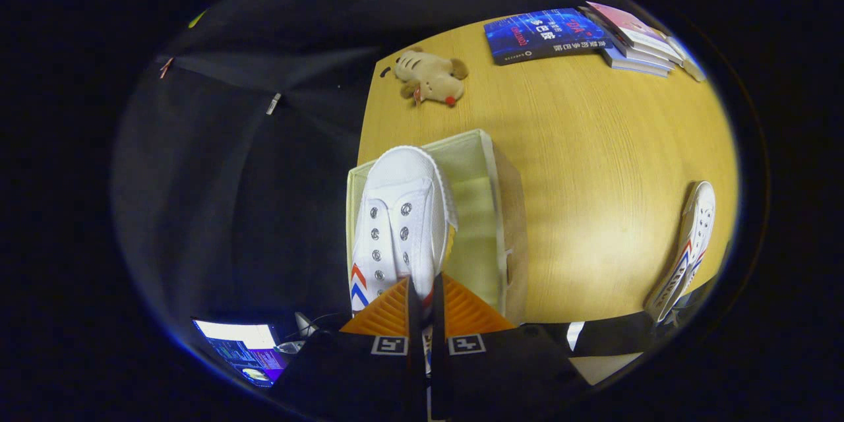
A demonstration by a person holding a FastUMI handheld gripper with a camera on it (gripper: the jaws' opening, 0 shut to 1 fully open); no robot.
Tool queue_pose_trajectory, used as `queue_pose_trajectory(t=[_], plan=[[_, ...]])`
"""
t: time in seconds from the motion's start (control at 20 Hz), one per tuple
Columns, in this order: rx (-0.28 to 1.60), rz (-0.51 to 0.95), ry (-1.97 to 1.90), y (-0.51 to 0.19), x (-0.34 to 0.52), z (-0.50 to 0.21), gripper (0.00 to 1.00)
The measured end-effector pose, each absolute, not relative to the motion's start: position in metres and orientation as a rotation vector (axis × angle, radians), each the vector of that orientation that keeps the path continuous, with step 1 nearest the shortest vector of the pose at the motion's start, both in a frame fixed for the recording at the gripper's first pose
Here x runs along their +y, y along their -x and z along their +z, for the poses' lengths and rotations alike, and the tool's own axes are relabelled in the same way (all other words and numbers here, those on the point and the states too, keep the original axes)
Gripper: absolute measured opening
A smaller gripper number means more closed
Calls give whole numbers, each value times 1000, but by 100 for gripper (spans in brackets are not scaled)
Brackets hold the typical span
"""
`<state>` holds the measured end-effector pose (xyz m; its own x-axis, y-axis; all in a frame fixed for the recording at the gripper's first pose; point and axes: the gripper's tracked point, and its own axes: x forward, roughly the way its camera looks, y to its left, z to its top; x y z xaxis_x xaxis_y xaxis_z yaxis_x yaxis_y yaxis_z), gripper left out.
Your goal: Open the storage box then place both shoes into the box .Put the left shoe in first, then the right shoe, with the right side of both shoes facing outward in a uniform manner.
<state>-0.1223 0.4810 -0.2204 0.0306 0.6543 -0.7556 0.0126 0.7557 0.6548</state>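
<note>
Shoe point(401, 224) clamped at the heel in the nearly closed hand-held gripper point(426, 293), hanging toe-forward just ahead over the open storage box point(504, 211); lower slowly along the near-left wall, keeping it level.

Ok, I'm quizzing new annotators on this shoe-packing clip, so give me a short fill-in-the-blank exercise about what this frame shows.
1. The gripper is shut on a white ____ held over the open storage box.
2. The second shoe lies on the ____, off to the side of the box.
3. Beyond the box lies a plush ____.
4. Near the table's far edge sits a stack of ____.

Missing words: shoe; table; toy; books
</note>
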Motion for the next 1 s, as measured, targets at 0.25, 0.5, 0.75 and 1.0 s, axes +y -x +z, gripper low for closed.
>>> queue_pose_trajectory(t=[0.25, 0.5, 0.75, 1.0], plan=[[1525, 509, -541, 127, 510, -244, 8], [1527, 478, -556, 121, 527, -255, 8], [1520, 553, -583, 129, 544, -261, 28], [1439, 587, -566, 114, 522, -249, 91]])
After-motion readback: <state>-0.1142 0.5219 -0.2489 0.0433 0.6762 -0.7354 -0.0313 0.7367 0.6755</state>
